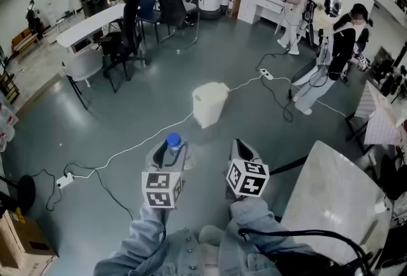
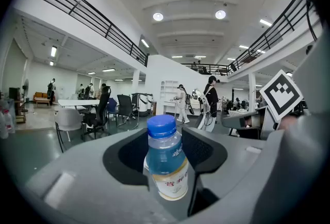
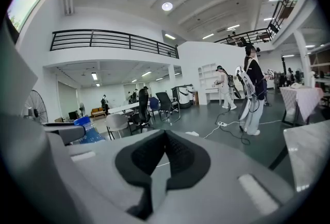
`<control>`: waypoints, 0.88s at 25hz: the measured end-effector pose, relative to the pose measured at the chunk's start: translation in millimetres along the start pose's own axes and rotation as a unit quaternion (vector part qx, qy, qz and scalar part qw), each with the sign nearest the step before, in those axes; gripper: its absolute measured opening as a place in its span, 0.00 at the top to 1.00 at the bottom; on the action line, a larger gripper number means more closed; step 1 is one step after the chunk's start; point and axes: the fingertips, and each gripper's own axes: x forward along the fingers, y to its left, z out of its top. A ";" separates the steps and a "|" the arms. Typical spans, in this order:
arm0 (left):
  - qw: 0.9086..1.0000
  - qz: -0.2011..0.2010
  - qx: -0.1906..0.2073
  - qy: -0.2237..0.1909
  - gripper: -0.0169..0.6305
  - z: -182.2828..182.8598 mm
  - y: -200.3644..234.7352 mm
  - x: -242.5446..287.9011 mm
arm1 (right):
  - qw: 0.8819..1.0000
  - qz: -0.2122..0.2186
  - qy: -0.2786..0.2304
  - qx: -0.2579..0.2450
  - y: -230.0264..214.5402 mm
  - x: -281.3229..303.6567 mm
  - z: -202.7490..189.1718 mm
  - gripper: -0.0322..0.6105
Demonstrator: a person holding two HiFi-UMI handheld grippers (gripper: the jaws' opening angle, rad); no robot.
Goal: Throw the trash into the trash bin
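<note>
A clear plastic bottle (image 1: 173,142) with a blue cap and a pale label stands upright between the jaws of my left gripper (image 1: 172,152), which is shut on it. In the left gripper view the bottle (image 2: 165,158) fills the middle of the left gripper (image 2: 165,181). My right gripper (image 1: 243,151) hangs beside it on the right, jaws together and nothing in them; in its own view the right gripper (image 3: 164,158) shows the pads meeting. The white trash bin (image 1: 209,103) stands on the grey floor a short way ahead of both grippers.
A white cable (image 1: 146,141) with a power strip (image 1: 65,180) runs across the floor past the bin. A white table (image 1: 337,195) stands close on the right. Office chairs (image 1: 121,46) and a long desk are at the far left. People (image 1: 334,55) stand at the far right.
</note>
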 end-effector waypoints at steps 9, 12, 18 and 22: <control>1.000 -0.016 -0.012 0.003 0.64 -11.7 14.1 40.8 | 1.000 -0.006 0.022 0.012 -8.6 46.8 -18.1 0.95; 1.000 -0.008 -0.011 0.006 0.64 -8.4 23.0 67.3 | 1.000 -0.003 0.026 0.012 -16.5 74.7 -9.9 0.95; 1.000 0.006 -0.013 -0.001 0.64 10.8 43.7 128.0 | 1.000 0.010 0.018 -0.004 -29.8 138.4 27.6 0.95; 1.000 0.015 -0.017 0.003 0.64 21.3 51.9 168.2 | 1.000 0.015 0.023 -0.008 -43.6 178.9 47.5 0.95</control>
